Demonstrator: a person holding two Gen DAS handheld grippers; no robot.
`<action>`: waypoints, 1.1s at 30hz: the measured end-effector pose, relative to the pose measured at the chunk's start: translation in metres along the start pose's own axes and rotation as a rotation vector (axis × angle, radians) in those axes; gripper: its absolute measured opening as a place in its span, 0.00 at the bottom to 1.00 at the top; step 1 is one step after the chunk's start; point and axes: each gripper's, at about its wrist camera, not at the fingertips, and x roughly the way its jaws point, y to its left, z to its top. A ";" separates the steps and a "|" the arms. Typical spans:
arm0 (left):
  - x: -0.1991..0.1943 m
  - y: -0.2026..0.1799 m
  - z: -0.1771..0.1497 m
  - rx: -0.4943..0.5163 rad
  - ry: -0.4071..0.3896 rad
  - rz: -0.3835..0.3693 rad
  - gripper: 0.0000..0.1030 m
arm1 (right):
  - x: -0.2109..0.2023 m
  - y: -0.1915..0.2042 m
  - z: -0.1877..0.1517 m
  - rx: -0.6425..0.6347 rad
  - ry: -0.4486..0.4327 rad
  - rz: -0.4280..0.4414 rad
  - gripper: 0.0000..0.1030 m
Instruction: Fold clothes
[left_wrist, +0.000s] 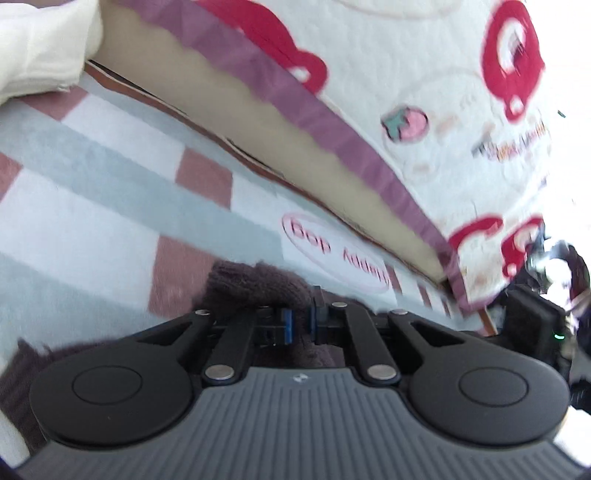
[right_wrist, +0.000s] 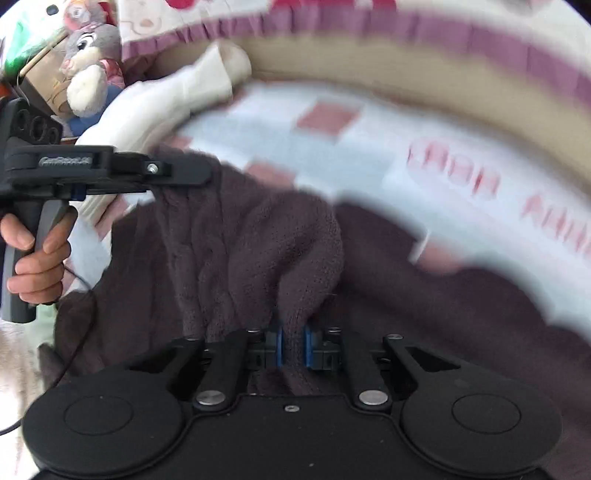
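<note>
Both my claws work a dark purple-brown cable-knit sweater (right_wrist: 229, 236) that lies bunched on a checked fleece blanket of pale blue, white and dusty pink (left_wrist: 110, 192), near the foot of a beige mattress edge trimmed in mauve (left_wrist: 258, 122).

My right claw (right_wrist: 291, 345) is clenched on a raised ridge of the knit, the wool pinched between its blue pads (right_wrist: 279, 345) with only the fabric's thickness keeping them apart. In the right wrist view my left claw (right_wrist: 184, 173) reaches in from the left, held by a hand (right_wrist: 37, 254), its tip touching the sweater's far-left edge. In its own view, the left claw (left_wrist: 300, 323) has its blue pads close together with a narrow gap; knit bulges just beyond them, but I cannot tell whether any wool is caught between.

I judge the sweater soft, limp and fairly bulky: it will sag and stretch under its own weight, and it is not slippery. Holds at a seam, hem or shoulder edge should carry it better than a pinch mid-panel.

A cream knit garment (right_wrist: 177, 99) lies at the far left, beside a grey plush rabbit (right_wrist: 88, 62).
</note>
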 end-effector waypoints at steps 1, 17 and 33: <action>0.003 0.003 0.003 -0.010 0.000 0.003 0.08 | -0.011 -0.001 0.012 -0.018 -0.027 -0.064 0.13; -0.007 0.009 0.003 0.246 0.011 0.188 0.44 | 0.025 0.013 0.084 -0.174 -0.131 -0.506 0.11; 0.018 0.008 0.003 0.363 -0.023 0.286 0.13 | 0.005 0.004 0.099 -0.043 -0.182 -0.401 0.11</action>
